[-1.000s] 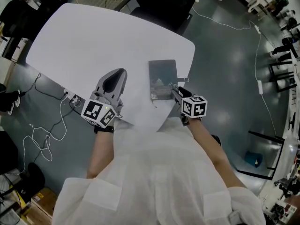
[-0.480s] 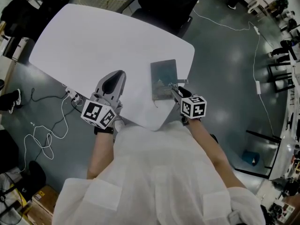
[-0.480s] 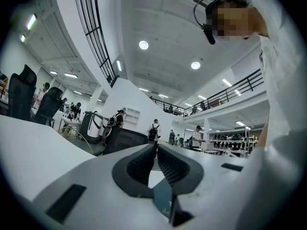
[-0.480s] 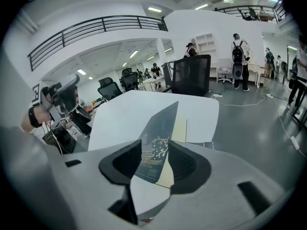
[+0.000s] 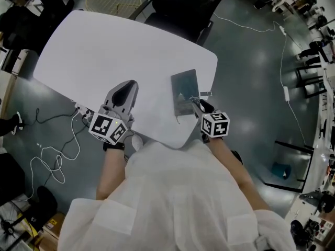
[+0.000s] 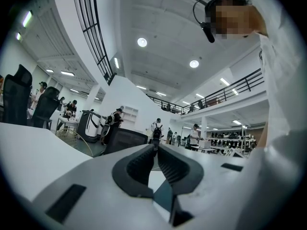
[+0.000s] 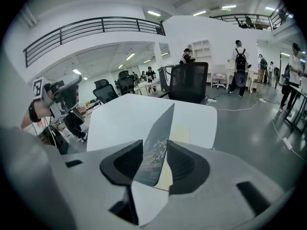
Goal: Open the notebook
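- The notebook [image 5: 184, 90] lies on the white tabletop [image 5: 104, 46], near the edge closest to the person and toward its right-hand end.
- The right gripper [image 5: 196, 100] sits at the notebook's near right corner and tilts down toward it.
- In the right gripper view, the dark patterned cover [image 7: 162, 128] is raised off a cream page [image 7: 180, 134]. It stands tilted on edge in the gap between the two fingers [image 7: 125, 163].
- Those fingers stand wide and are closing. The cover leans toward the left one, and the gap is visibly broader than the cover, so neither pad clamps it.
- The left gripper [image 5: 131, 83] is over the tabletop, well apart from the notebook on its left, and points level.
- Its fingers [image 6: 139, 164] are drawn together at the tips, with nothing between them.
- A black office chair [image 5: 183, 4] stands at the far side of the tabletop.
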A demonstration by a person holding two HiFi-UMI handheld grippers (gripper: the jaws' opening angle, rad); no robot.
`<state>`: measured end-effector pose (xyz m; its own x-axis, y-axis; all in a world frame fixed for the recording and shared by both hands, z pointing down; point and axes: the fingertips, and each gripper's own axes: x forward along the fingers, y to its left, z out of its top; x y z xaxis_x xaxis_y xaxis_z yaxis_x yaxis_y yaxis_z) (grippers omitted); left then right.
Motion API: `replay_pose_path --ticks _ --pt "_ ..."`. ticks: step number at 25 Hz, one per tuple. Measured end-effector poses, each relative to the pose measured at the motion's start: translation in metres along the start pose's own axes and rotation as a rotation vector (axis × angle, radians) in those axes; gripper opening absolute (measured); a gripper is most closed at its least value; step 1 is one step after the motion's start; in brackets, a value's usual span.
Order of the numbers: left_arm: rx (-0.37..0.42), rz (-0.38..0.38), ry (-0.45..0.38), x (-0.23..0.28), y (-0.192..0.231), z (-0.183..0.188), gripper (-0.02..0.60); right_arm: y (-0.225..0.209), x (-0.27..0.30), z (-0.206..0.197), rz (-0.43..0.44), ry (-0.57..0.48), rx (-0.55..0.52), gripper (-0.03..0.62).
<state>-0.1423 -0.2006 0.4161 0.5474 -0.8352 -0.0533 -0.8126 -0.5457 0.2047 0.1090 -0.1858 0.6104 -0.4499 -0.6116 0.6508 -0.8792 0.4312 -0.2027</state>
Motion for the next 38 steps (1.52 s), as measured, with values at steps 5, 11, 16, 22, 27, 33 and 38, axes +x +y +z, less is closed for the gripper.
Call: replay_pose_path --ticks 5,11,16,22,27,33,38 --pt "-0.009 -0.020 0.006 -0.004 0.013 -0.002 0.028 0.009 -0.002 0.008 -0.035 -0.031 -0.007 0.153" --pt "-0.013 -0.059 0.005 -0.007 0.027 -0.003 0.028 0.023 -0.002 0.014 -0.066 -0.041 -0.033 0.135" --pt "-0.025 -0.081 0.015 -0.006 0.036 0.000 0.028 0.030 -0.002 0.019 -0.097 -0.055 -0.045 0.117" --pt "-0.020 -0.101 0.012 -0.008 0.047 0.004 0.028 0.050 0.003 0.027 -0.102 -0.058 -0.102 0.076" --pt "-0.017 -0.110 0.019 -0.011 0.050 0.005 0.028 0.070 0.008 0.033 -0.074 -0.067 -0.121 0.054" --pt "-0.017 -0.113 0.025 -0.016 0.053 0.002 0.028 0.086 0.014 0.034 -0.049 -0.071 -0.123 0.057" --pt "-0.021 -0.107 0.024 -0.023 0.057 0.002 0.028 0.104 0.021 0.035 -0.014 -0.066 -0.145 0.067"
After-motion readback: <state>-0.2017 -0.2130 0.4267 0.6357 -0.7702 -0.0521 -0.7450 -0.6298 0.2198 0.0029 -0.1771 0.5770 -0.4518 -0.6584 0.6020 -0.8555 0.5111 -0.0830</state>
